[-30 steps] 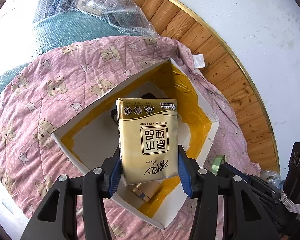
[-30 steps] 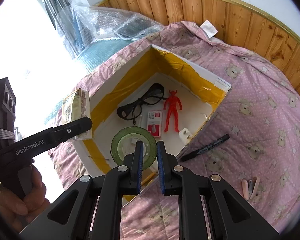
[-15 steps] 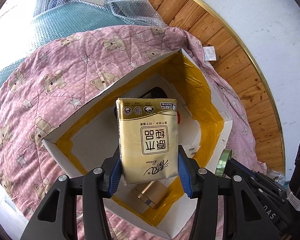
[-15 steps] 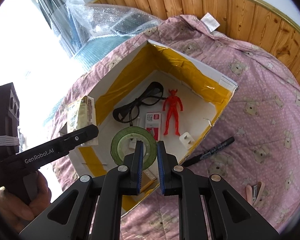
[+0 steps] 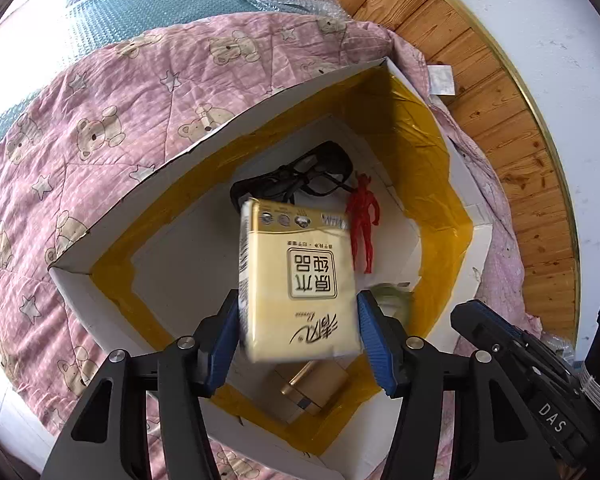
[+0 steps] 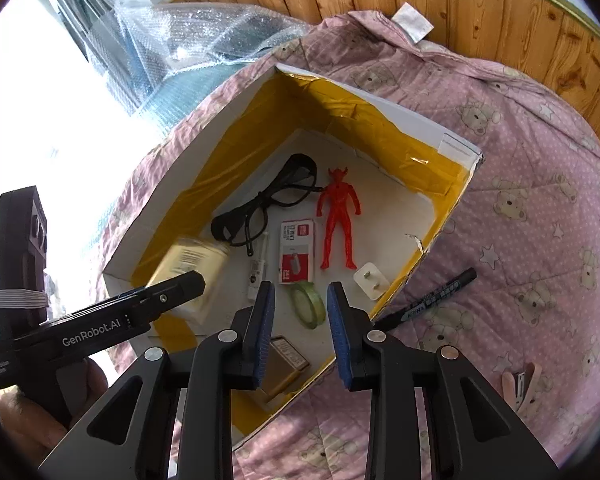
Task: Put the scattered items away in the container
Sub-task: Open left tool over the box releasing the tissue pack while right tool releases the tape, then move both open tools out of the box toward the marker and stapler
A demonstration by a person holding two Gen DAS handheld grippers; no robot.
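A white cardboard box (image 5: 204,140) lined with yellow tape sits on a pink bear-print quilt (image 5: 100,120). My left gripper (image 5: 298,340) hangs over the box with its jaws apart. The gold tissue pack (image 5: 300,280) is blurred and tilted between them, slipping down; the right wrist view shows the tissue pack (image 6: 192,260) low in the box's left corner. My right gripper (image 6: 300,320) is open above the near rim, and the green tape roll (image 6: 308,304) lies on the box floor just beyond it. A black marker (image 6: 428,300) and a pink stapler (image 6: 520,384) lie on the quilt outside the box (image 6: 400,116).
Inside the box lie black glasses (image 6: 260,208), a red figure (image 6: 338,220), a red-and-white card (image 6: 296,252), a white plug (image 6: 372,276) and a gold case (image 6: 288,356). Bubble wrap (image 6: 204,40) is piled behind the quilt, with a wooden wall (image 6: 500,0) beyond.
My right gripper has opened and let the green tape roll drop into the box. The left gripper moved further over the box, and the tissue pack has come loose and is falling.
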